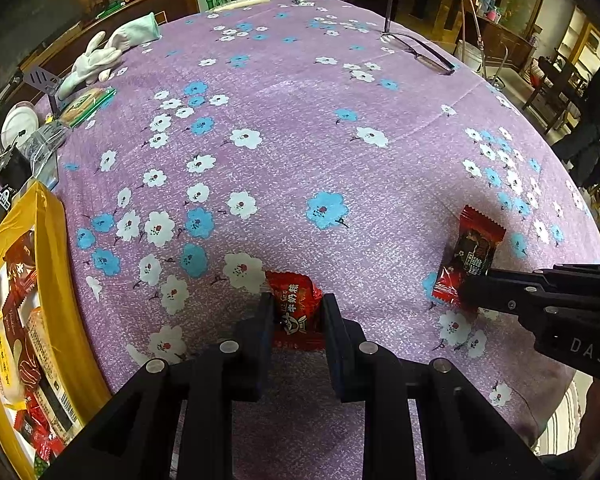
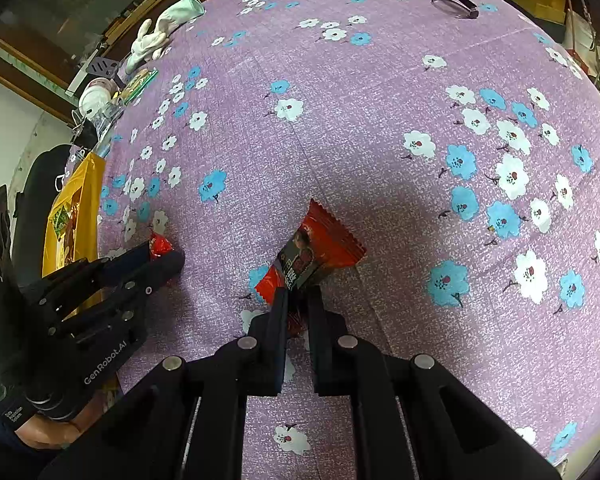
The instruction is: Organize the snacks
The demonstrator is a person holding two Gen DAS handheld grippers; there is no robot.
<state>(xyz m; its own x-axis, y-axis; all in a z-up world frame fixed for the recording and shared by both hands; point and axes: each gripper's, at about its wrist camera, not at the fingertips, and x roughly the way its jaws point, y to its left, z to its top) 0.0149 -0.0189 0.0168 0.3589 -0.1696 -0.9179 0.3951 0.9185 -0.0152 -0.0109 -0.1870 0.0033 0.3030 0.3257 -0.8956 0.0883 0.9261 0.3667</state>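
- Purple flowered cloth point(image 1: 300, 152) covers the table, with a dim, furnished room behind it.
- Left gripper point(image 1: 298, 316) is clenched on a red candy packet point(image 1: 294, 296), its pads pressing both sides just above the cloth.
- Right gripper point(image 2: 298, 304) is pinched tight on the near end of a red-and-black wrapped snack point(image 2: 316, 248); the far end tilts up and away.
- Judged step: carrying both to the yellow bag point(image 1: 52, 264) at the left edge, where other snacks already lie.
- To do it well, I would lift each clear of the cloth before swinging left, keep the grips firm, and release only once over the bag's opening.
- Count: two grippers, two loose snacks, one bag, one pair of glasses point(image 1: 424, 54), one white glove point(image 1: 100, 58).
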